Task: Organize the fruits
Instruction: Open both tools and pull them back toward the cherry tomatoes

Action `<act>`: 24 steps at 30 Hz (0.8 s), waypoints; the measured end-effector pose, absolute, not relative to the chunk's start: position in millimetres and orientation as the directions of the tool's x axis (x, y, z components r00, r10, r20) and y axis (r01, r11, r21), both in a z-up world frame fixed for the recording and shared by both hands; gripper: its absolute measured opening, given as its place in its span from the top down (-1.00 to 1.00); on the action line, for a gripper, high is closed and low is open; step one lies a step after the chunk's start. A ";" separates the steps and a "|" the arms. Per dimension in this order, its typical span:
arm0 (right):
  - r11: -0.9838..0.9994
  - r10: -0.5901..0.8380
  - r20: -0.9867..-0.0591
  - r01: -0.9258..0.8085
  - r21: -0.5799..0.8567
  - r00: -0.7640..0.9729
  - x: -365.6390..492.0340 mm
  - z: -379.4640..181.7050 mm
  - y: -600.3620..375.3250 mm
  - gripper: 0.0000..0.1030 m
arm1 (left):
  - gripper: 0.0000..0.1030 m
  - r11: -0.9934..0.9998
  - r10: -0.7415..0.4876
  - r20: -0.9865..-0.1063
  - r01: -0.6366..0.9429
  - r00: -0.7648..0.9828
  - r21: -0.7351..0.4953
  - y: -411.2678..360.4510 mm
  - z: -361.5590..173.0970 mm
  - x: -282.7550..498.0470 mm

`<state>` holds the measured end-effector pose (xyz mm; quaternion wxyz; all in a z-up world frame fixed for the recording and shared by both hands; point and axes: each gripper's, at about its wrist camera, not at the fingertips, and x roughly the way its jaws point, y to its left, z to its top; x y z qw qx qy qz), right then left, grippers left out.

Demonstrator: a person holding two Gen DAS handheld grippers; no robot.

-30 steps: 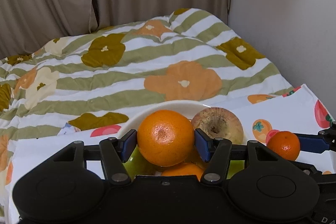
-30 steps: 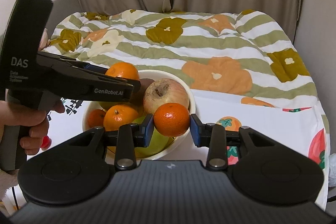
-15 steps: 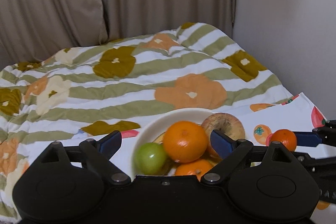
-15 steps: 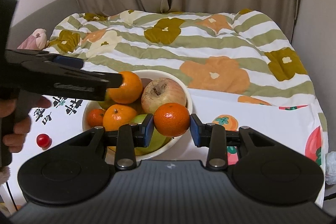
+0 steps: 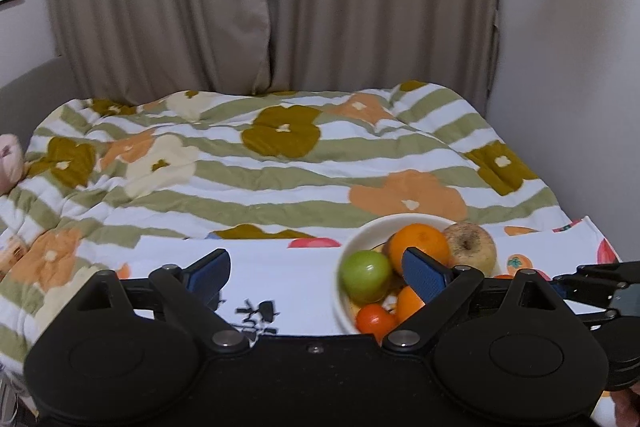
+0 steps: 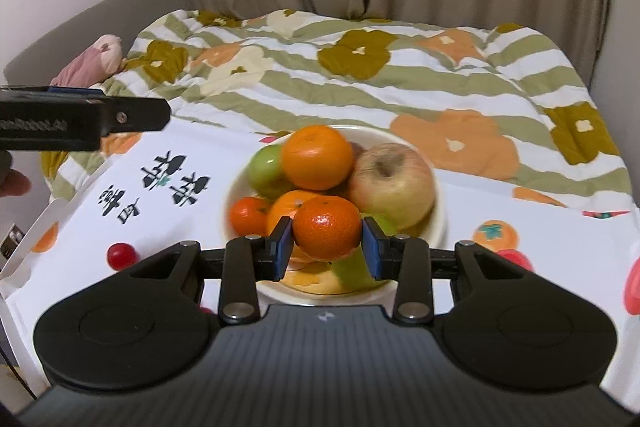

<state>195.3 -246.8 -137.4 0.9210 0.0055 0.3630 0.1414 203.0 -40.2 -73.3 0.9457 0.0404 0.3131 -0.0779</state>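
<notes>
Right claw (image 6: 327,253) clamped on a small mandarin (image 6: 326,229), blue pads (image 6: 285,245) pressed to both sides. Held just above the near edge of the white bowl (image 6: 434,223), directly ahead of and beneath that claw. In the bowl beyond the mandarin: a large orange (image 6: 318,157) on top of the pile, a pale apple (image 6: 392,181) to the right of it and touching it, a green apple (image 6: 266,167) to the left, two more small oranges lower down just past the left pad. Bowl blurred in the right wrist view. A small red fruit (image 6: 121,255) alone on the printed white cloth (image 6: 160,211), left of the right claw and well apart from the bowl.

Left claw (image 5: 316,273) spread wide, nothing between its pads, only bare cloth (image 5: 280,275) showing through the gap. Bowl (image 5: 368,227) off to the right of that claw, its right pad (image 5: 424,275) overlapping the fruit pile in view; contact there not discernible. Seen from the right wrist, left claw (image 6: 132,117) in profile, up and to the left, clear of the bowl. Striped floral quilt (image 5: 280,163) beyond both claws, curtains behind.
</notes>
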 end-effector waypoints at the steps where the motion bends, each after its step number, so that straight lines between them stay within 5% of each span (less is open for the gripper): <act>1: 0.959 0.265 -0.668 -0.261 0.109 0.695 194.8 -139.1 -243.0 0.00 | -0.85 0.986 -0.119 -0.599 0.168 0.792 0.026 -37.3 -73.2 200.8; 5: 0.956 0.269 -0.674 -0.277 0.099 0.688 194.6 -144.6 -232.6 -0.02 | -0.85 0.988 -0.103 -0.600 0.152 0.793 0.031 -26.6 -74.2 193.4; 9: 0.965 0.231 -0.649 -0.258 0.056 0.725 188.2 -143.1 -228.5 -0.59 | -0.85 0.989 -0.097 -0.603 0.143 0.792 0.028 -20.9 -75.7 189.9; 17: 0.973 0.200 -0.647 -0.227 0.043 0.735 177.3 -130.9 -231.0 -0.61 | -0.85 0.990 -0.104 -0.597 0.142 0.796 0.017 -16.9 -76.2 184.2; 21: 0.979 0.180 -0.629 -0.200 0.040 0.756 164.3 -115.5 -234.6 -0.91 | -0.85 0.991 -0.111 -0.583 0.134 0.805 -0.003 -12.8 -69.8 171.7; 24: 0.981 0.182 -0.619 -0.182 0.064 0.764 153.7 -102.3 -238.7 -0.95 | -0.85 0.991 -0.120 -0.569 0.129 0.814 -0.024 -10.8 -60.8 158.9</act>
